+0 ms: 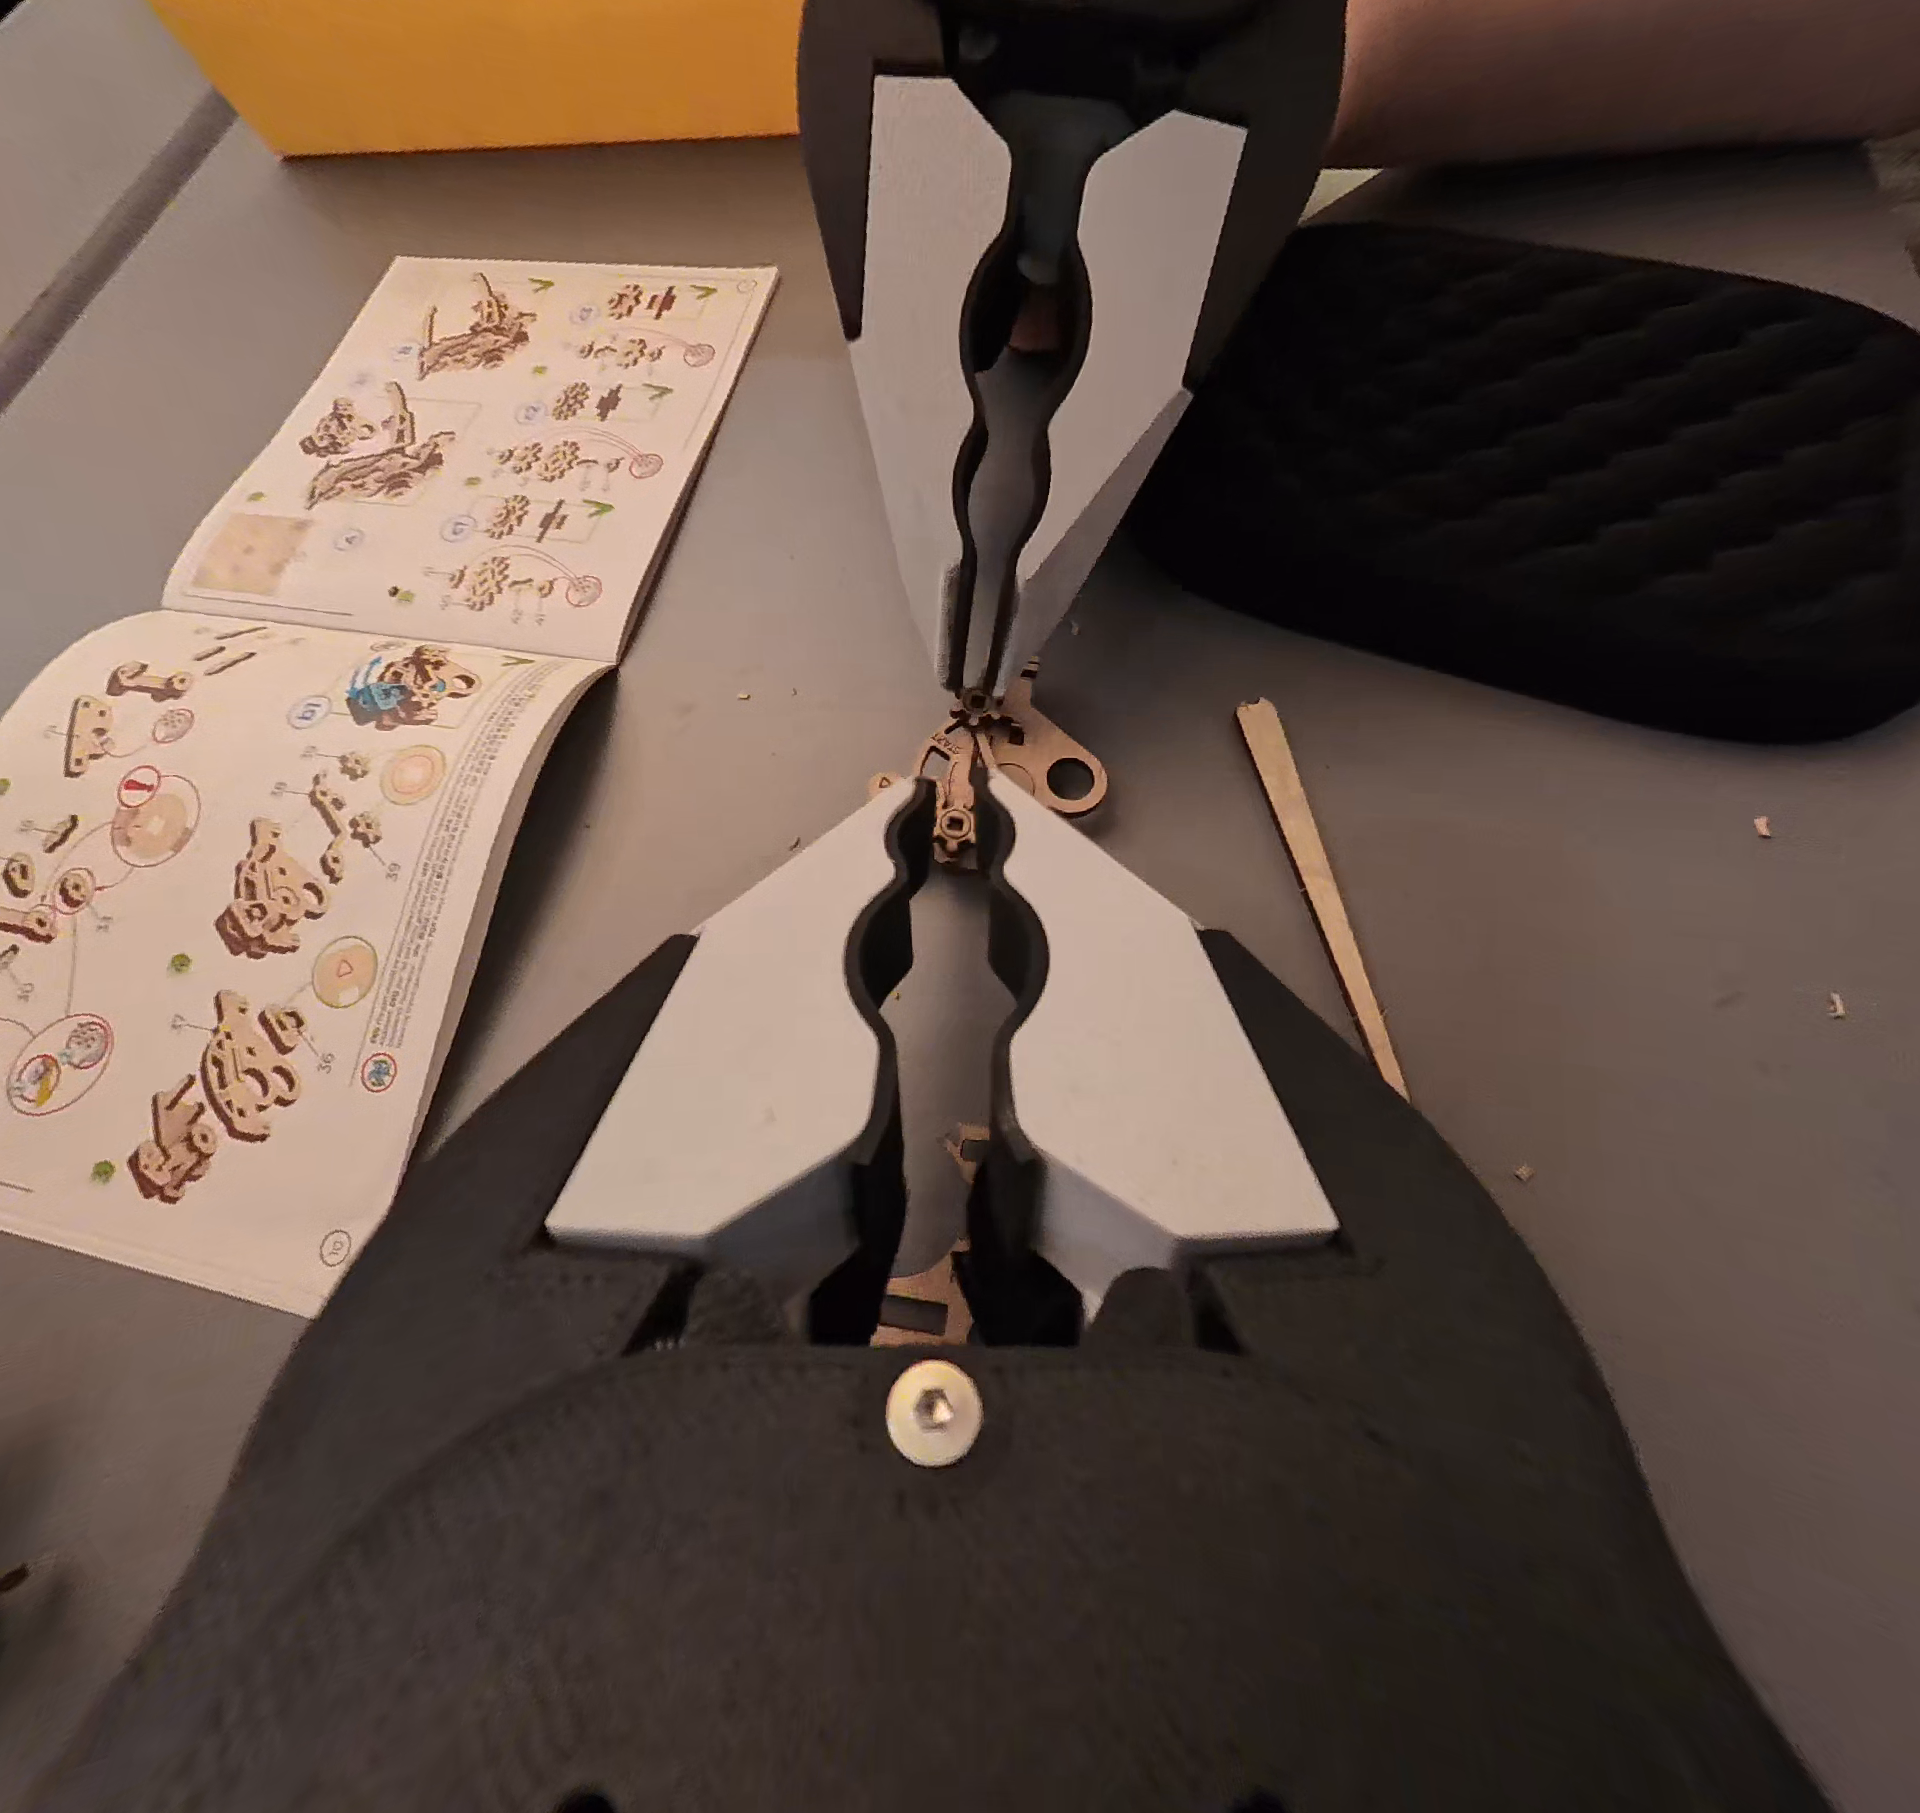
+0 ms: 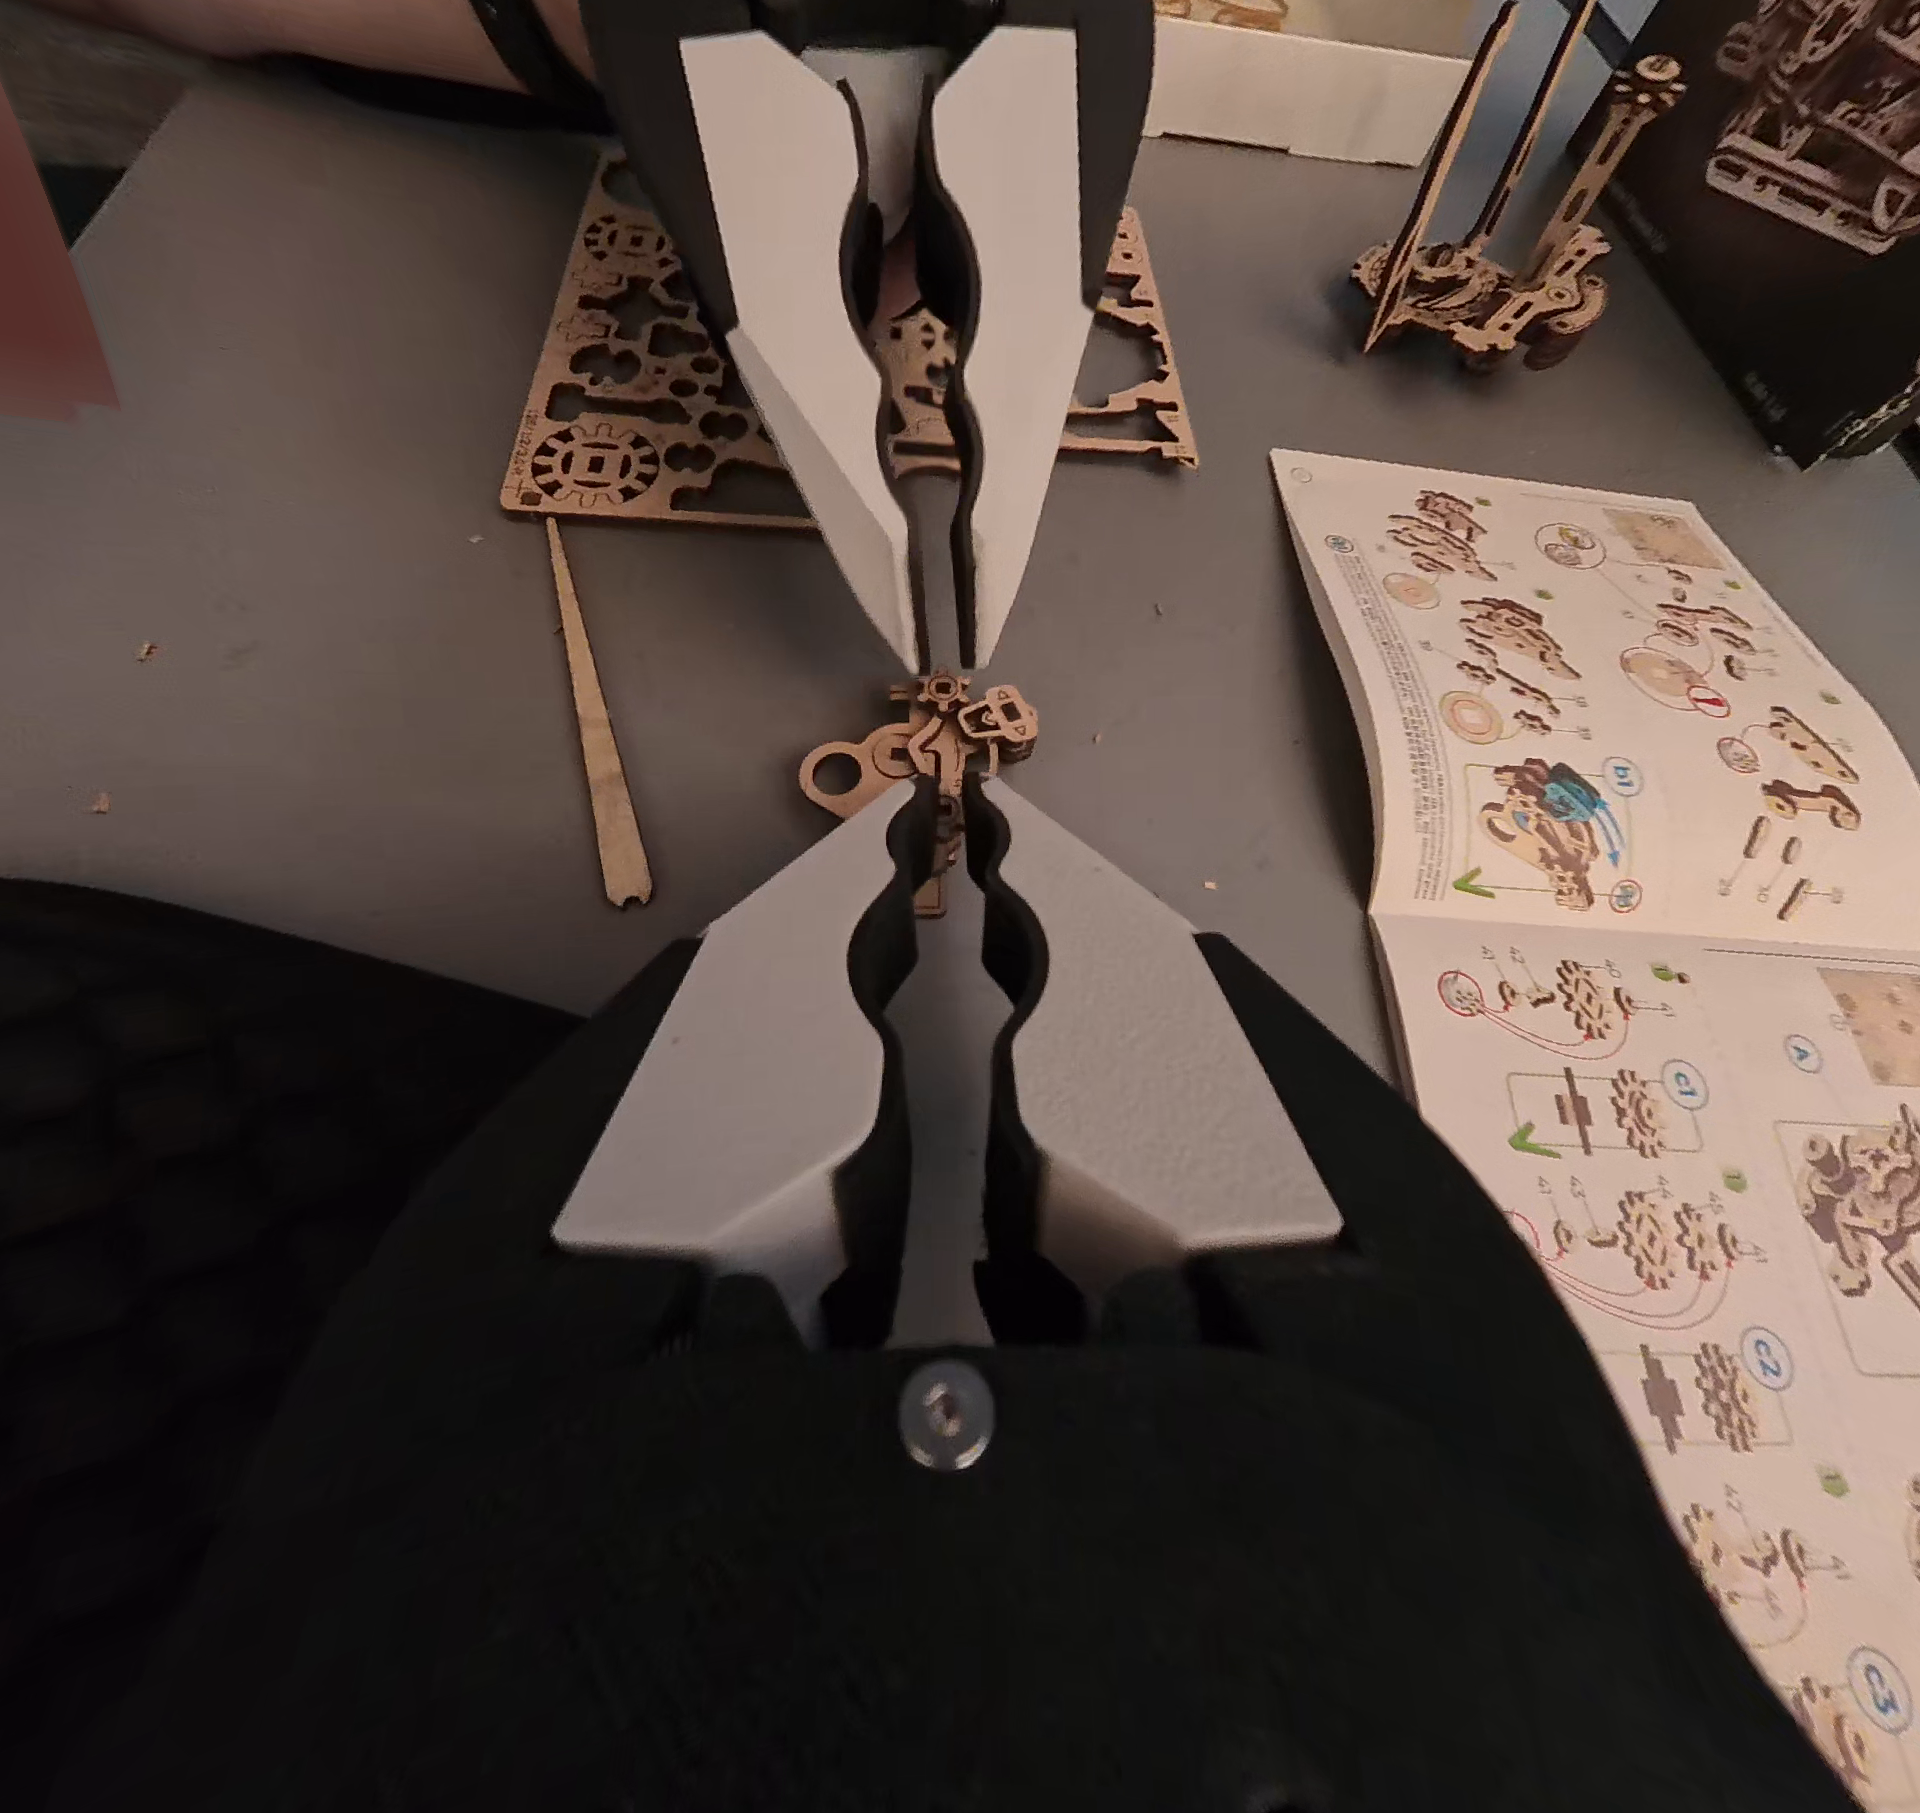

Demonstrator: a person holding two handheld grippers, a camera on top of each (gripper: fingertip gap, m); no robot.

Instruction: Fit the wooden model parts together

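I see both tongs meeting tip to tip over the grey counter (image 1: pixel 727 724). Left tongs (image 1: pixel 951 797) are closed on the wooden assembly (image 1: pixel 977 776), held just above the counter. Right tongs (image 2: pixel 940 792) are closed on the same assembly from the opposite side. Instruction booklet (image 1: pixel 312 724) lies open nearby.

An open instruction booklet (image 1: pixel 343 828) lies flat on my grey tabletop (image 1: pixel 1610 1192), with a yellow cardboard box (image 1: pixel 468 18) beyond it toward the far edge. A black quilted pad (image 1: pixel 1538 475) rests on the opposite side. In my right wrist view, a dark printed box (image 2: pixel 1787 153) stands at the far corner, a white tray (image 2: pixel 1278 90) beside it.
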